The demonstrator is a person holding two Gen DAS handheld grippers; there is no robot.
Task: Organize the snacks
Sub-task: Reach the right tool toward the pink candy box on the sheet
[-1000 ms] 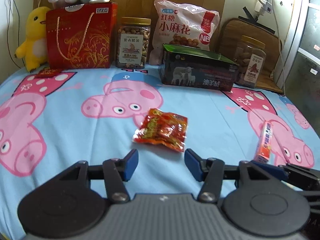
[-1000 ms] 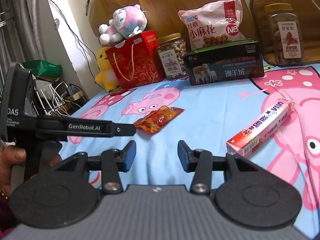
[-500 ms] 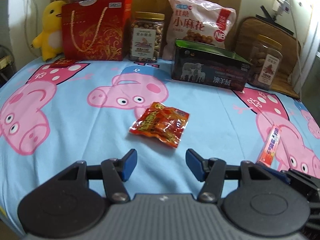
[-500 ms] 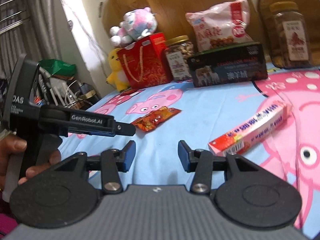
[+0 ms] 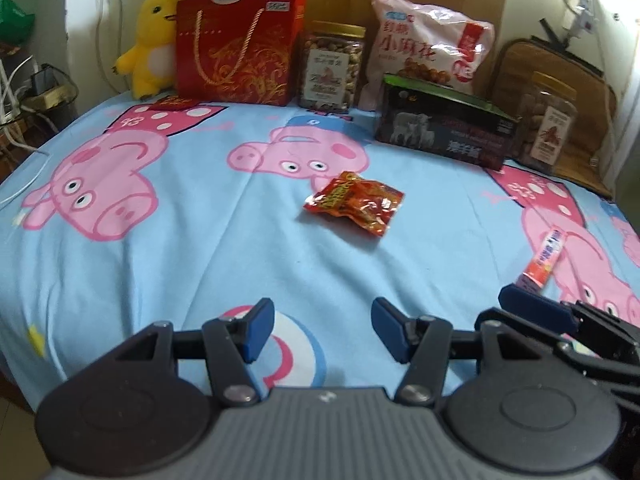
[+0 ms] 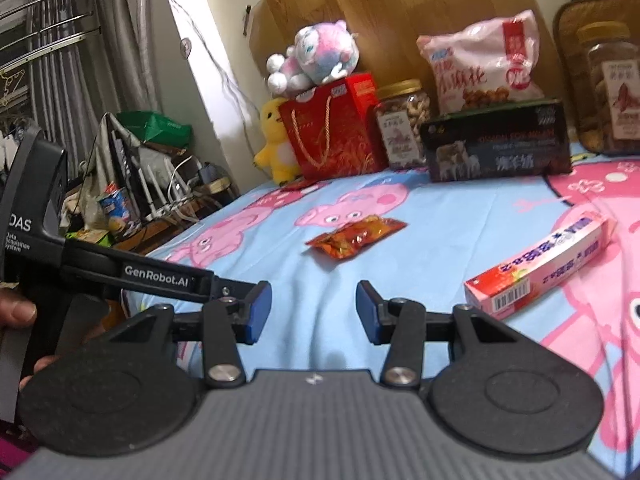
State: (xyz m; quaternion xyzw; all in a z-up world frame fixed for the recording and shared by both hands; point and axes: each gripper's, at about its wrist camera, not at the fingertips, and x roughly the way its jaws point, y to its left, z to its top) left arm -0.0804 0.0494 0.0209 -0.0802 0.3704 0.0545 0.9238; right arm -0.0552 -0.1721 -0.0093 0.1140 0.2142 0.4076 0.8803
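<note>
Both claws have drawn back from the bed point(image 5: 200, 240). Left claw point(image 5: 322, 330) and right claw point(image 6: 314, 312): released, empty. Red snack packet point(image 5: 355, 202) and pink box point(image 6: 540, 266) lie ungrasped mid-bed; sorting is pending.

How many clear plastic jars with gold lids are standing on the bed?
2. One clear plastic jar of nuts stands between the red gift bag and the pink snack bag. The other clear jar stands at the far right, behind the dark box. More could be hidden behind it.
</note>
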